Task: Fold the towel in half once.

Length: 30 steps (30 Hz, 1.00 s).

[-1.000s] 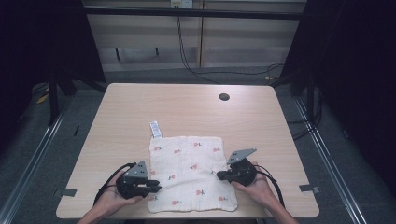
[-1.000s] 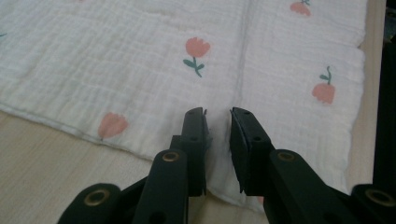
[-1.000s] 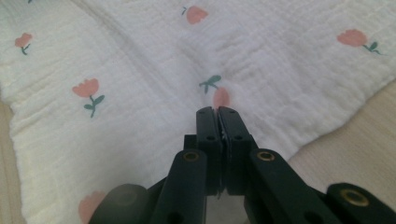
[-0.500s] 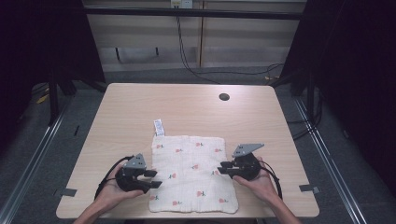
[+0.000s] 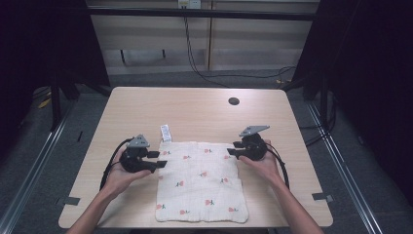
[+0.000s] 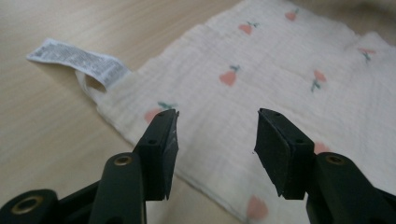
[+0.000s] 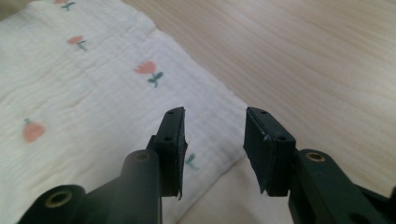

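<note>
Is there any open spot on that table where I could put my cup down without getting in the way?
Yes. The far half of the table is bare wood, between the cloth and the far edge with its small dark hole. Narrow strips run outside each hand. The near middle is crowded: the left gripper and right gripper flank the cloth.

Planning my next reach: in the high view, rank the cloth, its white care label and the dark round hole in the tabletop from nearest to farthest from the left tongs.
1. Cloth: its left edge lies right at the left tongs.
2. White care label: at the cloth's far left corner, a little beyond the tongs.
3. Dark round hole: far side of the table, off to the right.
</note>
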Each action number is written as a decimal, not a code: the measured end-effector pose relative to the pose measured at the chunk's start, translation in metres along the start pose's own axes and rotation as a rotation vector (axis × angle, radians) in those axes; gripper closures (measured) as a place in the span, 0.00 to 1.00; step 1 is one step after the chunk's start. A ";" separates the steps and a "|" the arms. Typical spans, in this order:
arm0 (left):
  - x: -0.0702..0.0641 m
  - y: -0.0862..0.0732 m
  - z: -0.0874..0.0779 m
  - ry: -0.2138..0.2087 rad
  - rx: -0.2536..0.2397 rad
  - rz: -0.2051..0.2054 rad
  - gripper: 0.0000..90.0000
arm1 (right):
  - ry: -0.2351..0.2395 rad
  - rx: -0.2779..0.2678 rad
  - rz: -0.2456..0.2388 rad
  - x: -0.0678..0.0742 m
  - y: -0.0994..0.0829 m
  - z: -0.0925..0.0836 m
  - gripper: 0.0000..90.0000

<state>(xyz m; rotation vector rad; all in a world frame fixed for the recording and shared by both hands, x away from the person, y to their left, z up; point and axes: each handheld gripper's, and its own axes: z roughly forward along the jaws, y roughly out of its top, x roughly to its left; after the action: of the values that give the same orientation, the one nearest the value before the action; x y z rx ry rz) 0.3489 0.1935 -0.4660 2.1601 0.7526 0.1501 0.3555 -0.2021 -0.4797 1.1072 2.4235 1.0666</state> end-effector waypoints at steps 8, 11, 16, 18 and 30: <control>0.022 0.017 0.020 0.041 0.000 -0.042 0.52 | -0.009 0.030 0.010 -0.014 0.007 0.023 0.64; 0.033 0.017 0.019 0.032 0.003 -0.057 0.52 | -0.013 0.033 0.017 -0.016 0.006 0.028 0.64; 0.053 0.016 0.010 0.079 -0.016 -0.112 0.52 | -0.011 0.060 0.008 -0.016 0.001 0.032 0.63; 0.055 0.016 0.009 0.083 -0.014 -0.109 0.52 | -0.013 0.057 -0.004 -0.016 0.001 0.032 0.63; 0.057 0.002 0.043 0.094 0.053 -0.089 0.54 | 0.018 0.045 0.007 -0.011 0.002 0.034 0.91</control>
<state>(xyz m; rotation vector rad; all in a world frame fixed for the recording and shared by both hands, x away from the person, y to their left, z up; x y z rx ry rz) 0.4110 0.1955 -0.5013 2.1773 0.9144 0.1887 0.3814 -0.1917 -0.5025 1.1257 2.4707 1.0332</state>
